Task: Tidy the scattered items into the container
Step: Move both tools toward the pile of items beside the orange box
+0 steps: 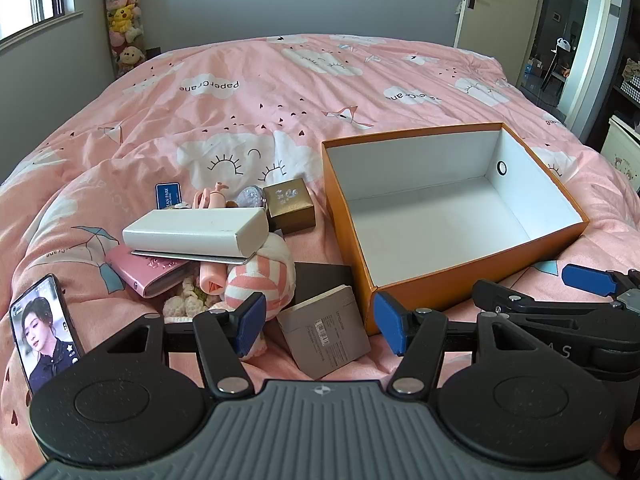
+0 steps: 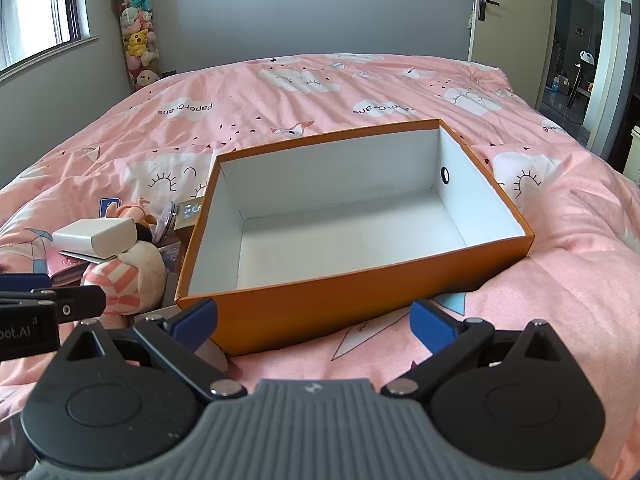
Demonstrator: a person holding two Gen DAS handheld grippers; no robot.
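Now | both fingers (image 1: 322, 326) (image 2: 314, 322) spread, empty | orange box (image 2: 320, 312) rim unobstructed

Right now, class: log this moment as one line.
left gripper: open, empty | right gripper: open, empty | orange box: empty | white carton: atop pile

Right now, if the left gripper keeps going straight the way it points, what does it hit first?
Most likely the grey booklet lying flat on the pink bedspread: it sits between the open jaws of the left gripper, just ahead. The orange box stands to its right. Depth is hard to judge through the fisheye.
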